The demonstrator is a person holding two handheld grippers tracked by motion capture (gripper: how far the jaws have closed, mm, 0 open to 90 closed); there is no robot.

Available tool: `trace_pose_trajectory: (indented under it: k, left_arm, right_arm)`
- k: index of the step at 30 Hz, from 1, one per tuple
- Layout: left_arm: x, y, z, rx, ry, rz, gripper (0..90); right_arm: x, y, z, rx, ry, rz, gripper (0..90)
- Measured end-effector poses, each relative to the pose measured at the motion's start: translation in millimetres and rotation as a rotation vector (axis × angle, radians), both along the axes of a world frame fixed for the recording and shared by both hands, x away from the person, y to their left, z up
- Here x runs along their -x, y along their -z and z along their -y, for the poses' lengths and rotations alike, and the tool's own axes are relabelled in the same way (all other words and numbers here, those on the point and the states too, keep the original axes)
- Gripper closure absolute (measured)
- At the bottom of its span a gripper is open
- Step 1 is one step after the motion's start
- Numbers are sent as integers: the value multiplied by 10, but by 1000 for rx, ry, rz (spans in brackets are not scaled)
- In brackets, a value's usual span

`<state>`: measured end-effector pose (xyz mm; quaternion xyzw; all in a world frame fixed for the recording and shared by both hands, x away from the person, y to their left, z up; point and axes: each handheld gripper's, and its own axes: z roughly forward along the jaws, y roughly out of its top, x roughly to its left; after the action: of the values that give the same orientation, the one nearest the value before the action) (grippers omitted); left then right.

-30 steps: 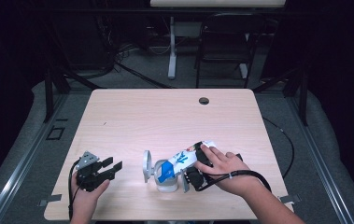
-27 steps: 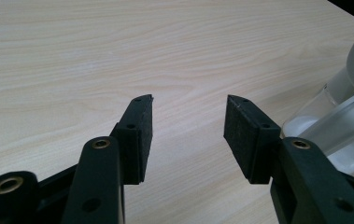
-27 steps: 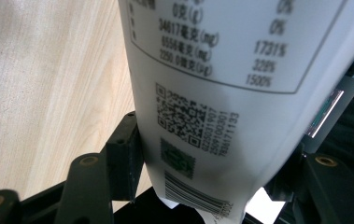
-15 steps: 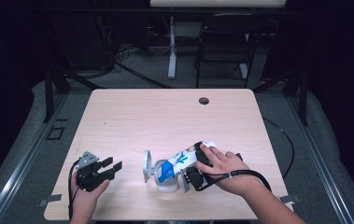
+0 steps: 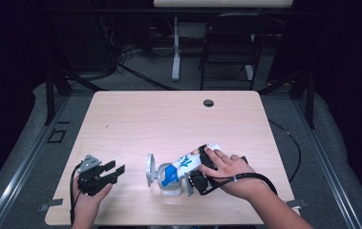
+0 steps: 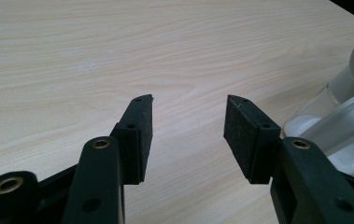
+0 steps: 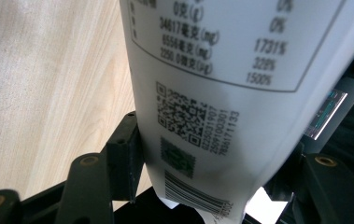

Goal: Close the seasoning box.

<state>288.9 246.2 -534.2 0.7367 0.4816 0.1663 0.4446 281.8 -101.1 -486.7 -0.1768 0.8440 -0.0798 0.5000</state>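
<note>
Wooden table (image 5: 169,119), dark room behind. Right gripper (image 5: 198,175), lower middle, clamps a white-and-blue pouch (image 5: 188,162) tipped over a clear jar (image 5: 169,183). Left gripper (image 5: 109,172), lower left, gapes wide with nothing in it.

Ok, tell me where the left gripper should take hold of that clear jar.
Grip the clear jar around its round body, below the flipped-open lid. Probably come level from its left, where the open left gripper already faces it; the tilted bag and right gripper crowd the other side.

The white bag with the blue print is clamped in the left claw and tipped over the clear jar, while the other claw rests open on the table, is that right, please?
Not quite: the right claw clamps the white bag, as the right gripper view shows. The bag is tipped over the clear jar, and the left claw rests open on the table.
</note>
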Motion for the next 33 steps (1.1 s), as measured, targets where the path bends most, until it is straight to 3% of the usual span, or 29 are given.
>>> trace_pose_trajectory:
  k: [12,33]
  left_arm:
    - [2,-1,2,1,1,0,522]
    - [2,-5,-4,-3,-1,-3,523]
  right_arm:
    - [9,-22,-14,23,2,11,419]
    - [5,-17,-11,18,-10,9,421]
